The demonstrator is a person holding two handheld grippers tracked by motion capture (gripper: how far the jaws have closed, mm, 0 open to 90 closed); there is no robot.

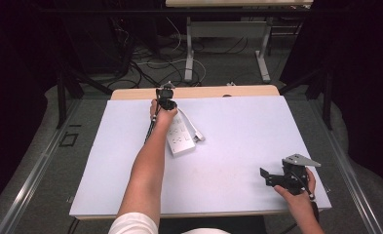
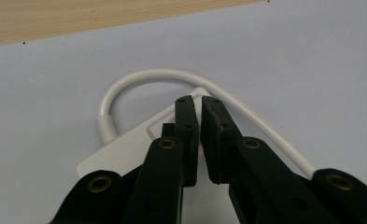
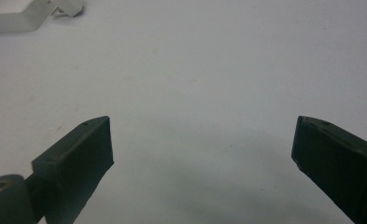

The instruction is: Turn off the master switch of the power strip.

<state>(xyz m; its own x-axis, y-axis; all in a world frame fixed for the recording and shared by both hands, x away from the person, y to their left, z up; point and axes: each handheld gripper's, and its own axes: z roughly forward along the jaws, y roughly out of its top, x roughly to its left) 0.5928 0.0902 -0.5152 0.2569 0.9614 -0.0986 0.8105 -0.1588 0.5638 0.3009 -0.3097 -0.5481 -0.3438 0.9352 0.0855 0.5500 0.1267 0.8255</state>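
Note:
A white power strip lies on the white mat, left of middle, with its white cable looped along its right side. My left gripper hovers at the strip's far end. In the left gripper view its jaws stand almost together over the strip's corner, with only a thin slit between the pads and nothing in it. The cable arches just beyond the tips. My right gripper rests near the mat's front right, jaws wide open over bare mat. The strip shows far off at upper left.
The mat covers most of the wooden table, whose bare strip shows along the far edge. Beyond the table, cables lie on the floor around another table's legs. Dark curtains hang at both sides.

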